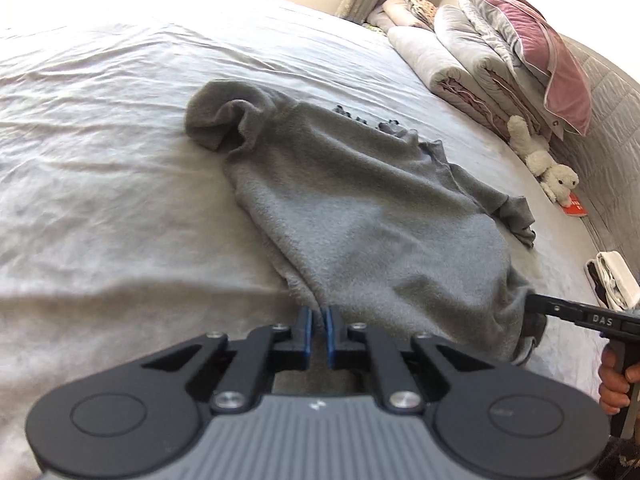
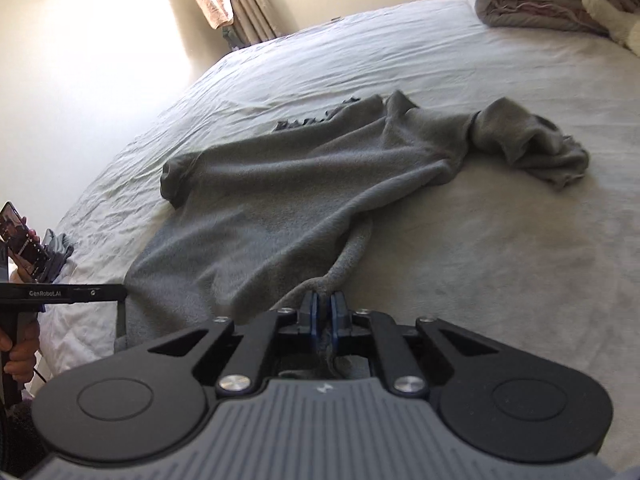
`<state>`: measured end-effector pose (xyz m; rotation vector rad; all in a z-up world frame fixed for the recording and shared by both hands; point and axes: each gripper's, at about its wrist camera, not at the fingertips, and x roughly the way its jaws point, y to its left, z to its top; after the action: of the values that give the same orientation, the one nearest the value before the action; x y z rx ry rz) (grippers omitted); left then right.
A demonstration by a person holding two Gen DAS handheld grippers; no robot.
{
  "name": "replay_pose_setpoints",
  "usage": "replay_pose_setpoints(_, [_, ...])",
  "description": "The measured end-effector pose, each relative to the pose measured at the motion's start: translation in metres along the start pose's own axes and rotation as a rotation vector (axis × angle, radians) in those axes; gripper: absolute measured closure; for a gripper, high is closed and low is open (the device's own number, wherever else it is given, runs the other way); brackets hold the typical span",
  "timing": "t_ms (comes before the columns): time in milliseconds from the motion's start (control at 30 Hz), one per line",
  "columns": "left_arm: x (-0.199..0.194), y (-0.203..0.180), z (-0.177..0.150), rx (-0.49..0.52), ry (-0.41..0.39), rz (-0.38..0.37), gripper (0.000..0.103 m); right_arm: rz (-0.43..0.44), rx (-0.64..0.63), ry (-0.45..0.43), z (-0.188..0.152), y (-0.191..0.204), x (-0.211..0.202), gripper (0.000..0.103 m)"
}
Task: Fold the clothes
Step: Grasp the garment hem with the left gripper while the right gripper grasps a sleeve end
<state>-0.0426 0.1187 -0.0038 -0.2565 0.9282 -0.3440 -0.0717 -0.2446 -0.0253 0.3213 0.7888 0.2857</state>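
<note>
Grey fleece garment [image 1: 360, 200] rumpled on bed sheet [image 1: 100, 140]; both grippers' fingers [image 1: 307, 322] pinching its hem

I see a fuzzy, matt grey fleece garment [image 1: 360, 208] on a smooth, creased white cotton-like bedsheet [image 1: 100, 128]; my left gripper [image 1: 319, 334] looks matt black plastic with shiny metal screws

place: home bedroom | cues: bed [image 1: 100, 128] — folded quilts [image 1: 452, 64], pillow [image 1: 536, 40], curtains [image 2: 248, 4]
</note>
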Motion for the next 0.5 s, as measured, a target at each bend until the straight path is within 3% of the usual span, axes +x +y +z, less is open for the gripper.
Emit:
replay_pose_setpoints(200, [-0.011,0.011,-0.01,-0.063,0.007,-0.013,0.098,-0.034,0.018,-0.001,-0.009,-0.004,-0.013,0.088])
replay_pose_setpoints(367, [-0.015,0.023,-0.032,-0.15,0.02,-0.021,0.076,-0.071,0.089,-0.006,-0.025,-0.015,-0.022,0.075])
replay_pose_setpoints(500, [-0.016,0.032,-0.046,-0.205,0.014,-0.002,0.074,-0.147,0.082,-0.015,-0.035,-0.02,-0.019,0.075])
